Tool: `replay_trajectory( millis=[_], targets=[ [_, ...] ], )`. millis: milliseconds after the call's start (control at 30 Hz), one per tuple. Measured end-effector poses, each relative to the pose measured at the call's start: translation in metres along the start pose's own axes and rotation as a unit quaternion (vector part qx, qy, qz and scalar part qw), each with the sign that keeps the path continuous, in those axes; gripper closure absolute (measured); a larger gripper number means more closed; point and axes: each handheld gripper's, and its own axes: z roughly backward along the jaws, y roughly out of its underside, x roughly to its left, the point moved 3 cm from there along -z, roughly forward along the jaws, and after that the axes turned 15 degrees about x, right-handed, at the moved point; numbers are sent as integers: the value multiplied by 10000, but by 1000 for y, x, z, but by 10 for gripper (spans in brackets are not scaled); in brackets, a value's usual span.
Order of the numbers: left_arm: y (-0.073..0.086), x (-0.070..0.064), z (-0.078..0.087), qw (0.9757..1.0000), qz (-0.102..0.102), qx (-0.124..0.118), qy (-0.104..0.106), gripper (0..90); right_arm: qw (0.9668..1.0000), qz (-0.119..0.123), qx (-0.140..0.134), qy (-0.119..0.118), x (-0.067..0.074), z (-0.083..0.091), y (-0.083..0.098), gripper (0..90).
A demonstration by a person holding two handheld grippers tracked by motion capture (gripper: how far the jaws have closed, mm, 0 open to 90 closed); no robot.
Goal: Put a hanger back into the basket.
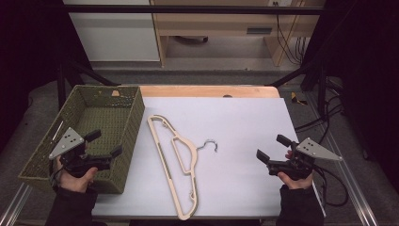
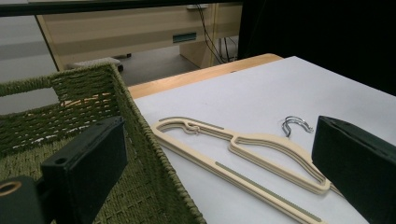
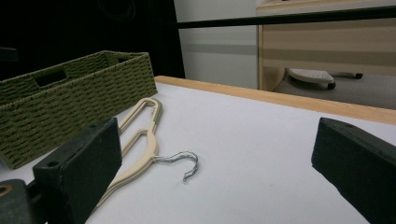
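In the high view a cream hanger lies flat on the white counter, a little left of centre in the frame. Its long bar runs from the upper left down toward the bottom edge, and its metal hook points right, toward the middle of the frame. A green woven basket stands at the left of the frame, its right wall just beside the upper end of the hanger.

The left tool is held at the lower left of the frame over the basket's near corner, jaws spread wide with nothing between them. In the left gripper view the two black jaws stand far apart at the bottom corners; the basket wall and the hanger show between them, farther off.

The right tool is held at the lower right of the high view, above the counter and well apart from the hanger, its jaws also wide open and holding nothing. In the right gripper view the hook sits left of centre, with the basket at the upper left.
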Motion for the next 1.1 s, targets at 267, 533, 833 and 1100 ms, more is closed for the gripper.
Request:
replay_trajectory(
  millis=[267, 533, 833, 1100],
  targets=[
    [-6, -9, -4, 9999, -15, 6, 120, 46, 9999, 82, 110, -62, 3, -5, 1, 22],
    [-13, -28, -14, 9995, -148, 119, 238, 54, 9998, 96, 160, -104, 6, -9, 1, 23],
    [-24, -49, -30, 9983, -326, 220, 431, 58, 9996, 117, 181, -163, 8, -10, 1, 24],
    [-35, -67, -50, 9966, -506, 381, 529, 57, 9996, 116, 205, -165, 9, -13, 1, 24]
  ],
)
